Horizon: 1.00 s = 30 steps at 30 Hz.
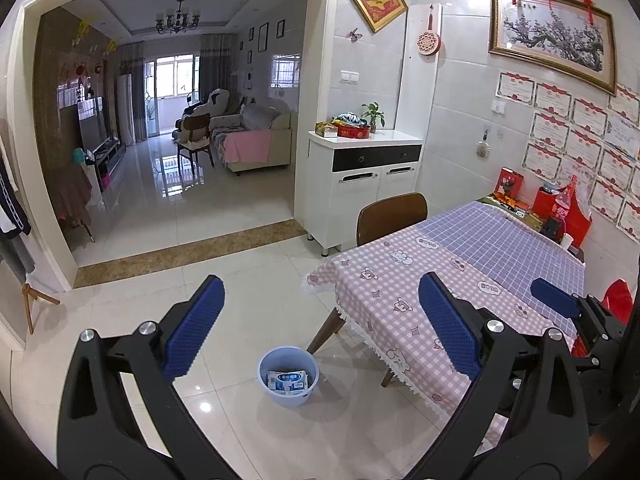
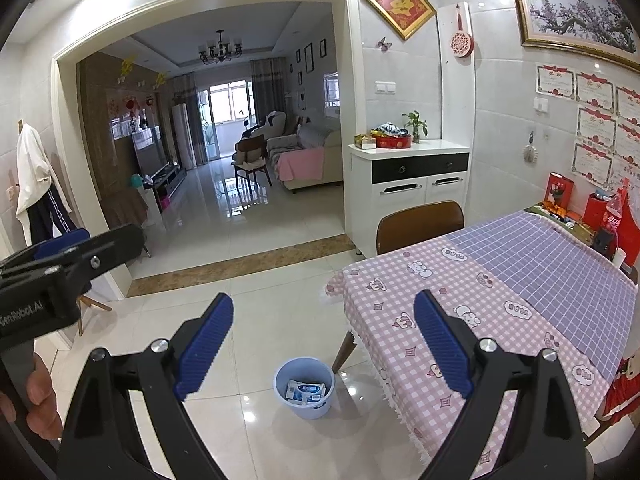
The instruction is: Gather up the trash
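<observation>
Left gripper (image 1: 320, 320): black rigid frame, jaws spread wide with nothing between them; the pads (image 1: 196, 324) are blue and finely ribbed. Right gripper (image 2: 324, 338): identical build, jaws likewise spread wide and empty. In the right wrist view the left gripper body carries white lettering reading "GenRobot.AI". Trash location: a white-and-blue printed carton (image 1: 287, 382) lies flat inside a round, pale blue plastic bucket (image 1: 289, 376) standing on the glossy white tiled floor (image 1: 240, 280), just beside a tapered wooden table leg (image 1: 326, 330). The tabletop (image 1: 460, 280) is covered by a pink gingham cloth with cartoon motifs and a fringed edge, overlapped by a lavender grid-pattern cloth (image 1: 504, 240). A brown curved-back chair (image 1: 392, 216) stands at the far end of the tabletop.
</observation>
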Tool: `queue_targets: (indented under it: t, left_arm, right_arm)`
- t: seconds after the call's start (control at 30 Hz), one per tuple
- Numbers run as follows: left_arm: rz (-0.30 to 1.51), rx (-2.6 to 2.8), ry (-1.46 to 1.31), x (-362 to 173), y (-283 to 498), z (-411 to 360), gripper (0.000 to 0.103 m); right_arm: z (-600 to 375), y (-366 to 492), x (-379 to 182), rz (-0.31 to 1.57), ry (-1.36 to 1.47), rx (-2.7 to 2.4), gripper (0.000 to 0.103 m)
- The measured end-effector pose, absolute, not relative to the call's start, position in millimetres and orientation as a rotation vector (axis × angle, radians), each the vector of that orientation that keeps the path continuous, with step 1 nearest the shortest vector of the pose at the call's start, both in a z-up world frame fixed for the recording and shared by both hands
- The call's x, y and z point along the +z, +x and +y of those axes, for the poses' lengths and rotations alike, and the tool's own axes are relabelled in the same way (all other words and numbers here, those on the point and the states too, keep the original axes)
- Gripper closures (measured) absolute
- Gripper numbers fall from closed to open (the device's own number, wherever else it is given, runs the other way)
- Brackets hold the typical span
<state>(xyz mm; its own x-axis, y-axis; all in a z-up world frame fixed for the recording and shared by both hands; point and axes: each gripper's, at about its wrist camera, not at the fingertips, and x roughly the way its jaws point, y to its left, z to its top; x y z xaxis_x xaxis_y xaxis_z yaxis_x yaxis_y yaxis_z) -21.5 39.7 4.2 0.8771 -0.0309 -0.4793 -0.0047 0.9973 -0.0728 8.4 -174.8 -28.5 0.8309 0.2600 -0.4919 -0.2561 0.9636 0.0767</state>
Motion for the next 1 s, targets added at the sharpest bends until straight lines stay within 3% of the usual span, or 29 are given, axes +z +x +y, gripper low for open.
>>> queue_targets:
  t: [1.0]
  left_arm:
    - [0.514, -0.008, -0.075, 2.3, -17.8, 38.5, 0.007]
  right_arm:
    - [-168.9, 13.2, -38.5, 0.545, 0.007, 0.275, 0.013]
